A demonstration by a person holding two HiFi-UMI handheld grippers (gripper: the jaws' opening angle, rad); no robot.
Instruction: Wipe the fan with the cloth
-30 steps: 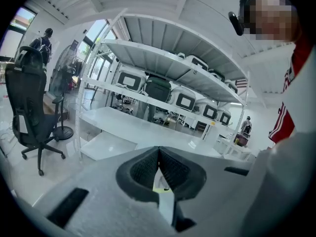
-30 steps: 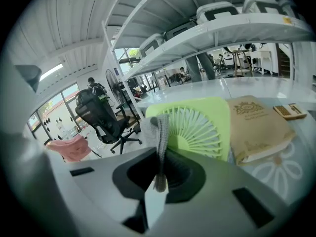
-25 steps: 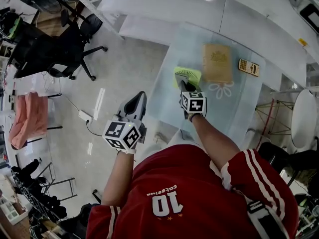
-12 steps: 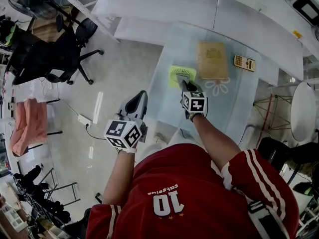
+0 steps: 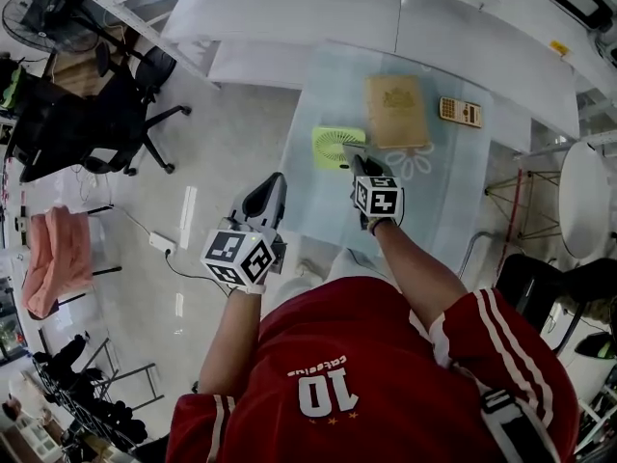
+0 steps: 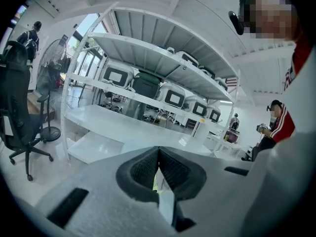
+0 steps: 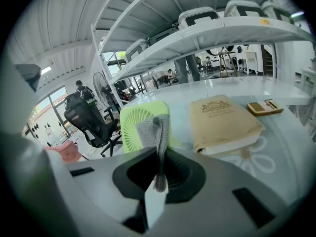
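Head view: camera on your head, aimed steeply down past your red shirt [image 5: 337, 374]; table [image 5: 453, 196] far below and small, floor at left.

Left gripper view: camera behind left gripper [image 6: 158, 154], off table's left edge, facing level toward white shelves [image 6: 148, 58]; table barely glimpsed.

Right gripper view: camera behind right gripper [image 7: 160, 169], low over table's near edge, close to fan [image 7: 136, 127] at left edge.

Head and right gripper views share fan, book [image 7: 222, 122], calculator [image 7: 265, 107]. All three share shelves, office chair [image 6: 19, 117].
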